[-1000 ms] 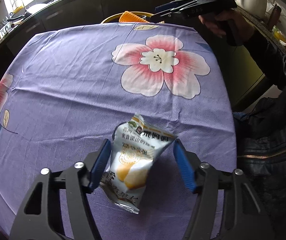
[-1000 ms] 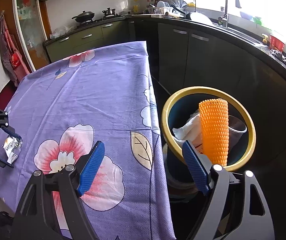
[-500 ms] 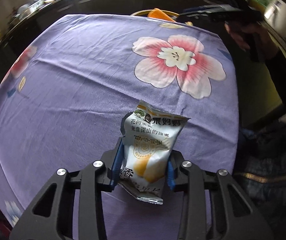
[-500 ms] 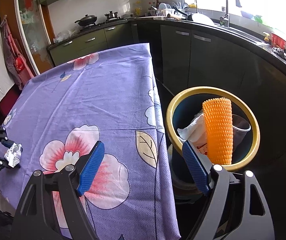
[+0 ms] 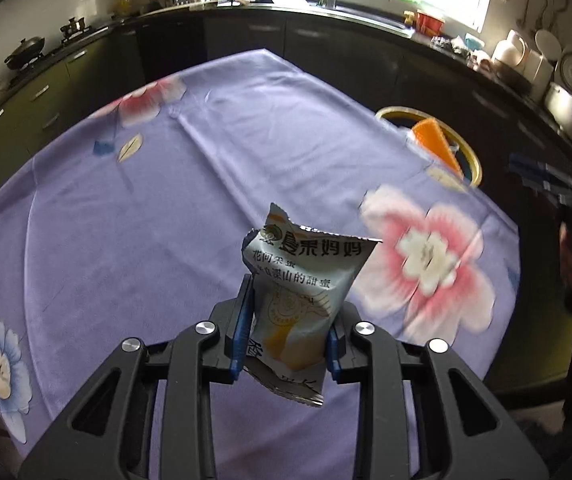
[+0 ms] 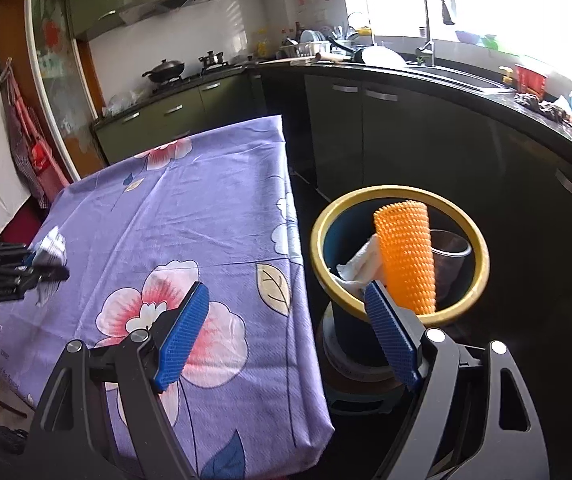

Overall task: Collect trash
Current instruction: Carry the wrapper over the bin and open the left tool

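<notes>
left hand-held gripper (image 5: 286, 334): just closed, clamping snack wrapper (image 5: 300, 300) | right hand-held gripper (image 6: 286, 332): wide open, empty

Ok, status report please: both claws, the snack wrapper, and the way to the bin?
Left claw just closed on snack wrapper. Right claw open, empty. Bin beside table; path looks free.

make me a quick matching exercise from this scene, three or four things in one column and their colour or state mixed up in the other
Things:
1. snack wrapper
2. right gripper
3. bin rim
4. foam net sleeve

States:
A. orange, standing in the bin
B. yellow ring
C. open, nothing between the fingers
D. pinched in the left gripper, off the tablecloth

Pairs: 1-D, 2-C, 3-B, 4-A
</notes>
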### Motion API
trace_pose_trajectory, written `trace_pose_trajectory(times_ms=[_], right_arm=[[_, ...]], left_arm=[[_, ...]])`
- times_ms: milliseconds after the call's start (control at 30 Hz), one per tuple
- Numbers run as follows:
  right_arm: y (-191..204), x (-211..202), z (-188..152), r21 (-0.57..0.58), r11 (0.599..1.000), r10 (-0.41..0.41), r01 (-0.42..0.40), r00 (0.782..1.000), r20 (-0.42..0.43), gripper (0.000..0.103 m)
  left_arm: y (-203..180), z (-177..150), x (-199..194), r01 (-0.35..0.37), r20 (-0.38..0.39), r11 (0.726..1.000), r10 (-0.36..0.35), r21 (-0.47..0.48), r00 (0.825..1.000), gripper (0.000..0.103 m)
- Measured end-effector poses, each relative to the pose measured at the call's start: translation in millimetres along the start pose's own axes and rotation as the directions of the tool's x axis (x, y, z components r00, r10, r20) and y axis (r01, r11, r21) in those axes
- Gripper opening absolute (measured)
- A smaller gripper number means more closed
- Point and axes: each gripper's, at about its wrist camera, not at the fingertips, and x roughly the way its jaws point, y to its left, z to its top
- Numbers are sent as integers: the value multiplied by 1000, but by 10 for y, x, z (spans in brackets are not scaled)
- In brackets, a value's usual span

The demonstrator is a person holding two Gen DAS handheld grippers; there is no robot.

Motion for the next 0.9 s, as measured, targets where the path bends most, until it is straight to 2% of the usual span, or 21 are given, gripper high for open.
trace_pose_trajectory(times_ms=[367, 633, 733, 900], right_arm=[[-501, -514, -219, 84, 994, -75, 68, 994, 81, 81], [-1032, -801, -446, 201, 971, -152, 128, 983, 107, 82], [-1195, -826, -536, 240, 960, -172, 145, 981, 93, 82], [-1363, -805, -625, 274, 950, -176, 149, 981, 78, 82]], left_arm=[[-823, 629, 258, 82, 10, 989, -83, 126, 996, 29], [-1722, 1334, 733, 203, -23, 954, -203, 221, 979, 29], [-2034, 1577, 1000, 210, -34, 945, -208, 250, 978, 29], [-2234, 1929, 1589, 231, -120, 963, -215, 141, 969, 29]])
